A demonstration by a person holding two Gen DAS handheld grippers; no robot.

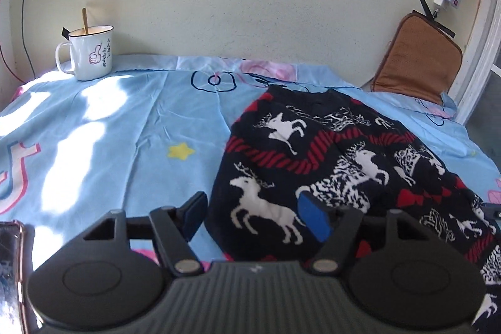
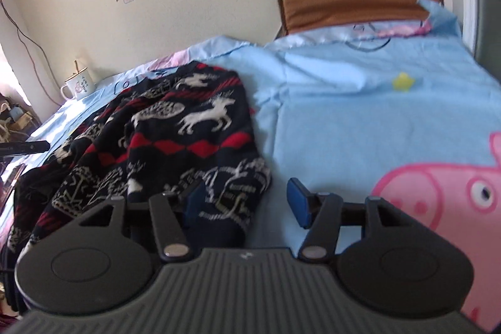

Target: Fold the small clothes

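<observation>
Navy knitted sweater [image 1: 328, 164] with white reindeer and red bands lies rumpled on the light-blue cartoon-print sheet [image 1: 125, 130]. My left gripper [image 1: 253, 216] stands open over its near hem, pads not pressing. My right gripper [image 2: 247, 204] is parted too, at the sweater's other edge, gripping nothing. A white enamel mug [image 1: 90, 55] sits by the wall.
</observation>
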